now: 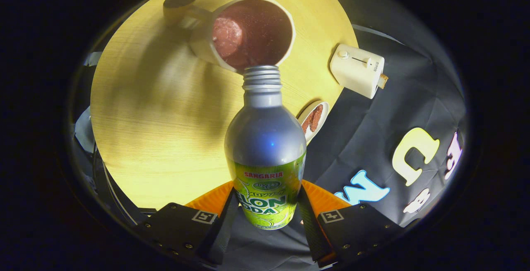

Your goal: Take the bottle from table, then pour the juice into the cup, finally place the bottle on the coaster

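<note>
— What's over on the far left of the table (136, 138)?

— A cream cup (244, 35), lying well beyond the fingers on the round, pale wood top. Its handle sticks out to the left and its dark reddish inside faces us. It throws a soft shadow across the wood on that side.

— And the bottle?

— The bottle (265, 138) sits dead centre, clamped in the gripper (267, 209). Both fingers press on the green label near its base, one on each side. The silver neck points away from the fingers, the threaded mouth uncapped and just at the cup's rim — whether it touches the rim, I can't tell.

— Anything under it?

— An orange coaster (319, 196) peeks out behind the fingers on either side of the bottle's base.

— Further right?

— A small white dish (313, 118) with something brown in it, right at the table's edge beside the bottle's shoulder. Past that, near the same edge, a cream toaster (357, 70) with a bit of toast poking out of its far end.
</note>
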A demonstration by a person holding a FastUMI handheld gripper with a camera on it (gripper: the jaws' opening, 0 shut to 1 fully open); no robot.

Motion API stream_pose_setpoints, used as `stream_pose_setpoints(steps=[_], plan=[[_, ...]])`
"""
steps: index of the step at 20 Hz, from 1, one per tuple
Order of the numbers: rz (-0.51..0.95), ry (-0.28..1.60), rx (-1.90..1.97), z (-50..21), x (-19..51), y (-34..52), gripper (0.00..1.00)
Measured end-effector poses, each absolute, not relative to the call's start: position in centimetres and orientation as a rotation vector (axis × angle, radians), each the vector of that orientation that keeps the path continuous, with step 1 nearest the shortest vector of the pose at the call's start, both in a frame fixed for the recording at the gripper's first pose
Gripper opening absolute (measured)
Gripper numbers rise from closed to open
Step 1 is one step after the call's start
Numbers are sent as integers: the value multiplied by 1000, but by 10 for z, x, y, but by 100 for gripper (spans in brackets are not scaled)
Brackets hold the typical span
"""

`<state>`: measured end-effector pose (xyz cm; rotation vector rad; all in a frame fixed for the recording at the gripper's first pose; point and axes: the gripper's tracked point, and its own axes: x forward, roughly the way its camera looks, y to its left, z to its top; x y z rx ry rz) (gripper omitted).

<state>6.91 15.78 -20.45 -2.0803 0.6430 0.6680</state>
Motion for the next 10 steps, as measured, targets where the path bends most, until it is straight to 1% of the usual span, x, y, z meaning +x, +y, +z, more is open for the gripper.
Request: stream_pose_setpoints(steps=[10], plan=[[677, 657, -2141, -201, 68, 164, 75]])
